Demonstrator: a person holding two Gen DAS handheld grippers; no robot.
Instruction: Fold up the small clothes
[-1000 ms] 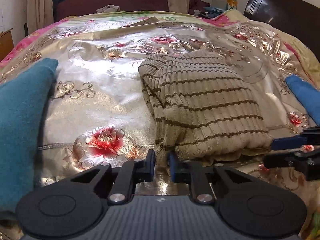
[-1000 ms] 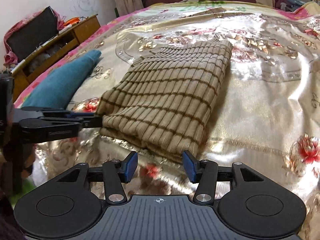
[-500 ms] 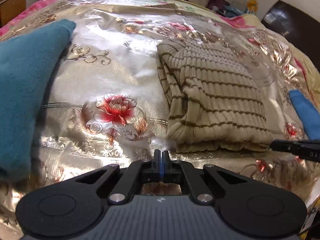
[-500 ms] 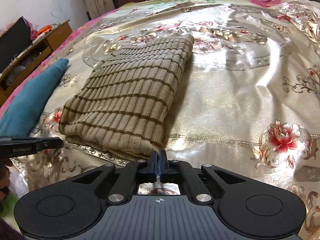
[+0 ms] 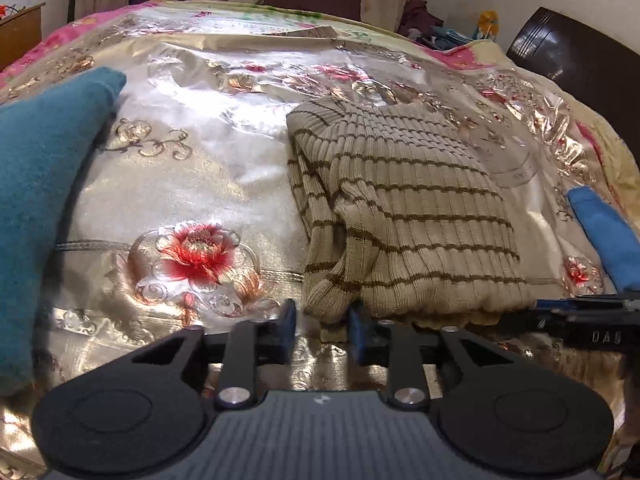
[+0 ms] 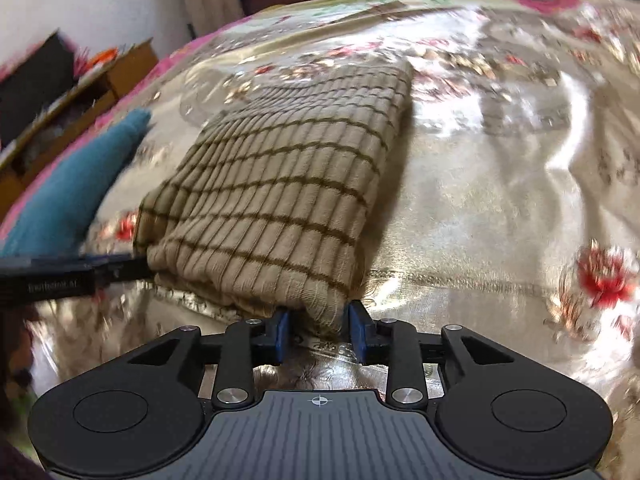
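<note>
Your left gripper [image 5: 322, 330] and right gripper [image 6: 320, 330] were snapped tight a moment ago; now both jaws are opening narrowly around the sweater's [image 5: 404, 216] near corners. You are getting ready to lift that edge off the bed [image 5: 180, 184] and fold it.

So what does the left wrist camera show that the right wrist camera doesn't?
Only the left wrist view shows the dark headboard and a bright blue cloth. Only the right wrist view shows the wooden cabinet by the wall. Both show the striped beige sweater on the floral bedspread, the teal garment, and both grippers, left and right, opening around its near corners.
</note>
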